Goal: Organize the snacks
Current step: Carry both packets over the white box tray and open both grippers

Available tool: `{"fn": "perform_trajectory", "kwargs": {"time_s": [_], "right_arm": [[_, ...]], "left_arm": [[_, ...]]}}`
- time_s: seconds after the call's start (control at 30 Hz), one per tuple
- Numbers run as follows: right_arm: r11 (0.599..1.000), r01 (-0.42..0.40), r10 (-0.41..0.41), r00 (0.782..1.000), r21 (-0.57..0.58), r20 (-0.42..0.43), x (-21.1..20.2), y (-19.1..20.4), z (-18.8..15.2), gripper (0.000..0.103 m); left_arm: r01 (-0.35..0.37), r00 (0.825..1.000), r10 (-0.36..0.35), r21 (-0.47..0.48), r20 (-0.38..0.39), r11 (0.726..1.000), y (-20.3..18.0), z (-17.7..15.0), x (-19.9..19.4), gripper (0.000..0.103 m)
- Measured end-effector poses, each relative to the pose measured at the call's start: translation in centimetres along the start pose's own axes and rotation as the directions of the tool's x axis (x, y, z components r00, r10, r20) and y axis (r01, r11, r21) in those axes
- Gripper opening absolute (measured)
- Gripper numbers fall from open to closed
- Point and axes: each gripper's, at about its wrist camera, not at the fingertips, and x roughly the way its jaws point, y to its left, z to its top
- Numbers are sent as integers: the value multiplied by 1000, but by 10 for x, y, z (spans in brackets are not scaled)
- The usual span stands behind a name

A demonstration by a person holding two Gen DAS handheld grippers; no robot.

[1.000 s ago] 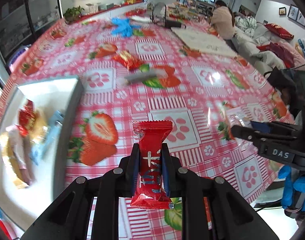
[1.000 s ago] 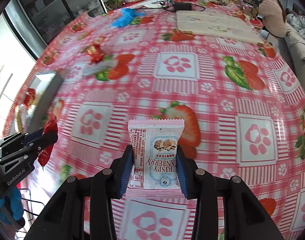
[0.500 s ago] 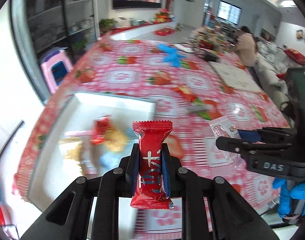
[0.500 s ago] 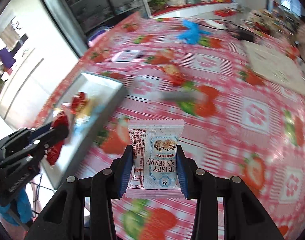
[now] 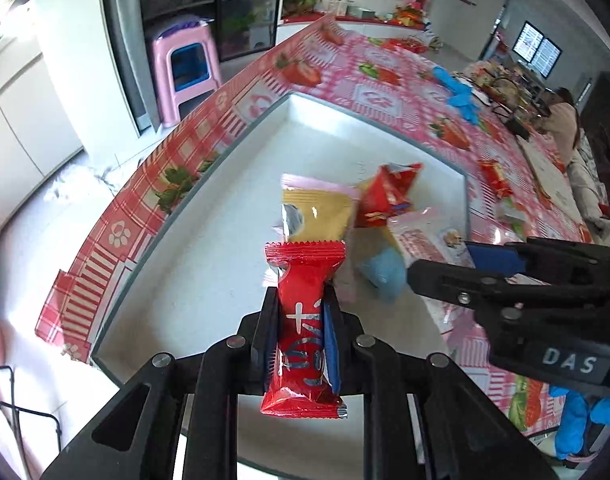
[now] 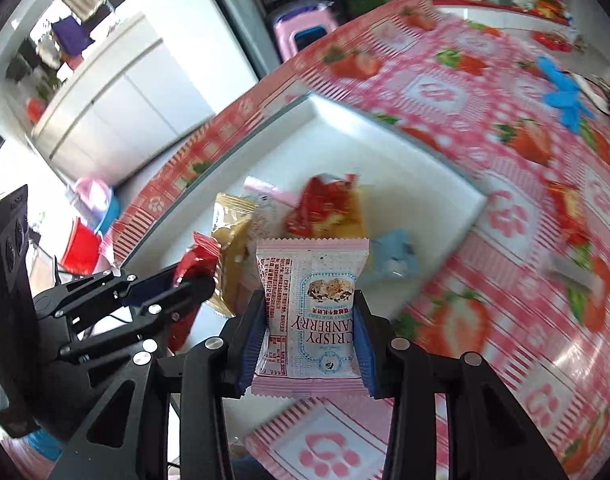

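Observation:
My left gripper [image 5: 301, 300] is shut on a red snack packet [image 5: 303, 332], held upright over the near part of a white tray [image 5: 209, 248]. My right gripper [image 6: 310, 304] is shut on a pink and white cranberry crisp packet [image 6: 311, 312], above the tray's near edge [image 6: 389, 160]. In the tray lie a yellow packet [image 5: 317, 216], a red packet [image 5: 389, 196] and a light blue one [image 5: 381, 272]. The right gripper shows in the left wrist view [image 5: 437, 264] at the right, beside the tray. In the right wrist view the left gripper [image 6: 193, 276] stands at the left with its red packet [image 6: 195, 258].
The table wears a pink strawberry cloth [image 5: 393, 92]. On it beyond the tray lie a red snack [image 6: 565, 204], a grey bar [image 6: 573, 276] and a blue glove [image 5: 461, 96]. A pink stool [image 5: 185, 68] stands off the table's left edge. A person [image 5: 561, 128] sits at the far end.
Both grippers have swung left with their packets, from over the open cloth to over the tray. The tray now fills the middle of both views. Neither grip has changed.

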Motion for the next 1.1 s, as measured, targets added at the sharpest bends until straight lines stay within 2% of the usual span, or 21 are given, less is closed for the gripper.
{"fn": "perform_trajectory", "kwargs": {"time_s": [0.2, 0.47, 0.5, 0.57, 0.6, 0.63, 0.67, 0.7, 0.73, 0.93, 1.1], "right_arm": [[999, 50, -50, 998, 4, -26, 26, -3, 31, 42], [997, 73, -72, 997, 26, -30, 31, -16, 50, 42], [997, 74, -73, 997, 26, -29, 30, -17, 51, 42], [997, 75, -74, 997, 22, -27, 27, -17, 49, 43], [997, 75, -74, 997, 22, -25, 25, -19, 49, 44], [997, 73, -72, 997, 26, -22, 22, -20, 49, 46], [997, 70, -70, 997, 33, -19, 19, -23, 49, 54], [996, 73, -73, 997, 43, -7, 15, -27, 49, 83], [995, 87, -88, 996, 55, 20, 9, -31, 49, 103], [983, 160, -167, 984, 95, 68, -20, -66, 47, 103], [967, 179, -192, 980, 181, 58, -34, -107, 35, 103]], "left_arm": [[-26, 999, 26, 0, 19, 1000, 6, 16, 11, 23], [-50, 998, 50, 7, 28, 999, 10, 29, 18, 24], [-54, 998, 54, 14, 28, 998, 9, 30, 18, 27], [-67, 997, 67, 20, 26, 998, 7, 30, 18, 44], [-76, 997, 75, 21, 29, 997, 5, 30, 17, 66], [-79, 996, 79, 19, 37, 997, 4, 31, 16, 82], [-80, 996, 79, 17, 50, 997, 3, 32, 13, 83], [-75, 995, 73, 20, 65, 997, 0, 33, 10, 83], [-70, 995, 69, 27, 66, 997, -3, 34, 8, 83], [-87, 995, 82, 82, 64, 993, -26, 41, 8, 83], [-95, 995, 90, 99, 49, 991, -39, 44, 11, 83]]}}
